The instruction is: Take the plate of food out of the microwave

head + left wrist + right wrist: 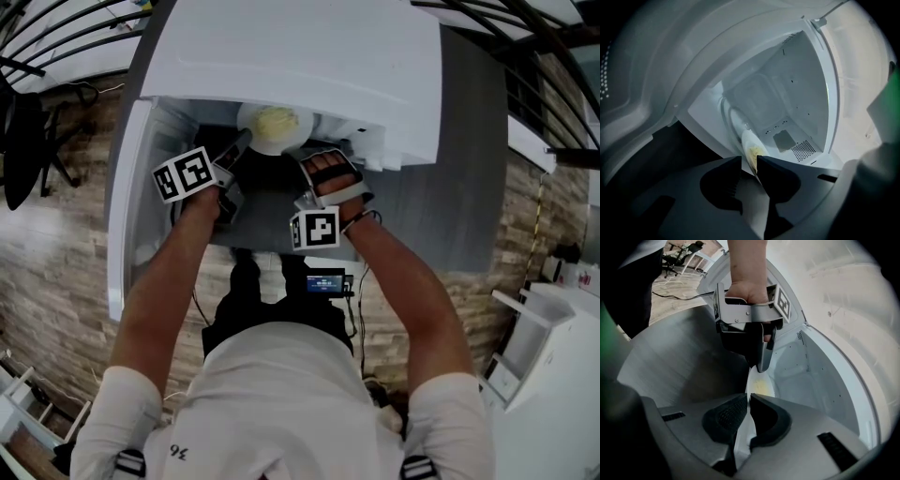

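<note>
Right tool (749, 398) on plate (753, 382) (microwave (300, 56) open)

The microwave (309, 56) is white, and its door (127, 216) stands swung fully open at the left side. The plate (274, 127) is round, white and shallow. It carries a pale yellow mound of food (277, 120) and sits level at the front edge of the cavity opening. One side of its rim lies between the parted jaws of the left gripper (749, 161). The opposite side is clamped by the right gripper (749, 399).
</note>
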Action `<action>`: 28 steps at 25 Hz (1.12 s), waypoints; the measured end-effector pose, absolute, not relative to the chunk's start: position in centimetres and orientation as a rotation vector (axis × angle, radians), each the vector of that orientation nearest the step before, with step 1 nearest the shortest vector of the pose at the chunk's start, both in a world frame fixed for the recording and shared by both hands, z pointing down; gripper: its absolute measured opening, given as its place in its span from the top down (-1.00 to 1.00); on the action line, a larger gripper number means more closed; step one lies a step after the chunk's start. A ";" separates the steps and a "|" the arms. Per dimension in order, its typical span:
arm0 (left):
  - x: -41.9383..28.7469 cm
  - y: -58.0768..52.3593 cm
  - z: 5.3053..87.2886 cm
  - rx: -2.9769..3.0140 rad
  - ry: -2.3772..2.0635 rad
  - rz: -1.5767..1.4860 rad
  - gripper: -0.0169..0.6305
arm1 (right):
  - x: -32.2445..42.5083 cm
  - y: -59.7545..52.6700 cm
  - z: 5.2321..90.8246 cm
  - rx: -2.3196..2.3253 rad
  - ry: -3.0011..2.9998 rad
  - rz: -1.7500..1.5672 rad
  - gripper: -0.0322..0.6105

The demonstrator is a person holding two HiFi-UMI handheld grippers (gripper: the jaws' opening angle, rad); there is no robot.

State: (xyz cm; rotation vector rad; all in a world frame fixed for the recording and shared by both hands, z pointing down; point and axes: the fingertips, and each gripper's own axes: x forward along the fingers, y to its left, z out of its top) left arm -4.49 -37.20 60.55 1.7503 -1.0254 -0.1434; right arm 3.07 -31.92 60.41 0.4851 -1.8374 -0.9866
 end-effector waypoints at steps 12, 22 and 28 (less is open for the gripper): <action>-3.9 -37.8 60.7 1.633 -1.038 -0.168 0.82 | 3.5 -32.2 61.2 0.502 -1.864 -0.905 0.83; -4.1 -38.4 60.9 1.603 -1.058 -0.156 0.84 | 4.2 -32.3 60.5 0.557 -1.908 -0.821 0.83; -4.0 -38.6 60.9 1.598 -1.045 -0.155 0.84 | 5.4 -32.2 59.9 0.762 -2.040 -0.389 0.73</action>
